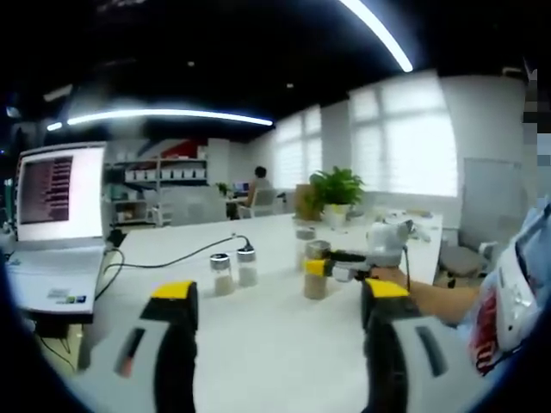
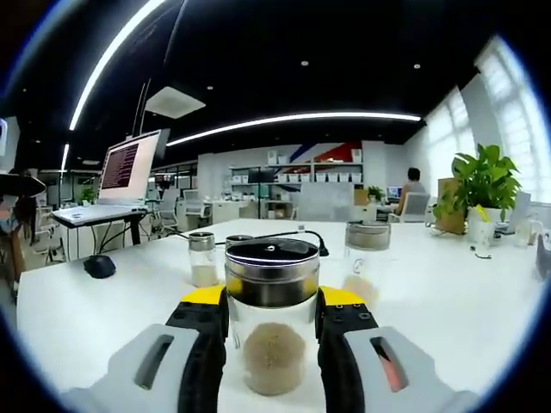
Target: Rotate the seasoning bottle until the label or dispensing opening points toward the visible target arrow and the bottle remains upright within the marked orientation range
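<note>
Bottle (image 2: pixel 272 323) stands upright on the white table (image 2: pixel 448 318), at 6 o'clock in the right gripper view, glass body with dark lid, tan powder low inside. No arrow or marked range visible from here.

Table, largest: laptop (image 1: pixel 56 219) at 9 o'clock in the left gripper view, plant (image 1: pixel 336 191) at 1 o'clock, two small shakers (image 1: pixel 234 269) near centre.

Right gripper (image 2: pixel 272 323): jaws pressed on the bottle's sides just under the lid. Left gripper (image 1: pixel 280 301): jaws spread wide, nothing between them, hovering well back.

Risks, judged: smooth glass may slip in the pads during the twist; a tilted wrist could tip it; spare bottle (image 2: pixel 368 249) at 2 o'clock could get knocked.
</note>
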A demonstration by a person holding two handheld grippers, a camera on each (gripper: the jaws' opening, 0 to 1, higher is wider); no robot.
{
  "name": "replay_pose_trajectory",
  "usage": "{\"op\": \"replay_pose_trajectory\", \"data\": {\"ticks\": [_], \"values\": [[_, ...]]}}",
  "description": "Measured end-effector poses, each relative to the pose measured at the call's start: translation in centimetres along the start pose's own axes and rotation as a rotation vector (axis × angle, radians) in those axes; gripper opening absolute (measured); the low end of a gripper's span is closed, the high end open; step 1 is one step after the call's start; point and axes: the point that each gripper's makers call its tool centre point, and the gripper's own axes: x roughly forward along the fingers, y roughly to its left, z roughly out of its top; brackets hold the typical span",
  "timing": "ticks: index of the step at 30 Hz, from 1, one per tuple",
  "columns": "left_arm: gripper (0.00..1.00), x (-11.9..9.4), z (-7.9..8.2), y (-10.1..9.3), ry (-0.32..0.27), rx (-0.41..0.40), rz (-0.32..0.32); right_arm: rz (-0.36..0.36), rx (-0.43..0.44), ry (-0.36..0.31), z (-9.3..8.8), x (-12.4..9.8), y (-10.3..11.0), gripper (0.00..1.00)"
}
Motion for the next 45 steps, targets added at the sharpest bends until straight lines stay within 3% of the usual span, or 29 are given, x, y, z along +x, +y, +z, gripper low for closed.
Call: {"op": "replay_pose_trajectory", "data": {"ticks": [7,12,19,23,31,37,41,45], "values": [[0.82,-0.1,0.0,0.1,-0.002,-0.004,0.005,0.053,0.002,0.012,0.0,0.0,0.0,0.39],[0.82,-0.1,0.1,0.2,0.000,-0.003,0.005,0.135,-0.007,0.036,0.0,0.0,0.1,0.39],[0.82,0.0,0.3,-0.1,-0.004,0.021,-0.004,0.328,-0.015,0.069,0.0,0.4,0.4,0.39],[0.81,0.1,0.7,-1.5,-0.016,0.053,-0.047,0.401,-0.025,0.066,-0.1,0.3,0.6,0.39],[0.82,0.3,1.1,-3.1,-0.045,0.033,-0.131,0.627,-0.053,0.077,-0.2,0.3,1.5,0.39],[0.82,0.4,0.8,-2.9,-0.027,0.045,-0.115,0.819,-0.058,0.110,-0.4,0.6,1.9,0.40],[0.82,0.3,0.9,-2.7,-0.029,0.036,-0.107,0.949,-0.074,0.097,-0.4,0.3,2.2,0.39],[0.83,0.2,1.3,-3.2,-0.050,0.037,-0.132,1.005,-0.086,0.116,-0.5,0.5,2.1,0.40]]}}
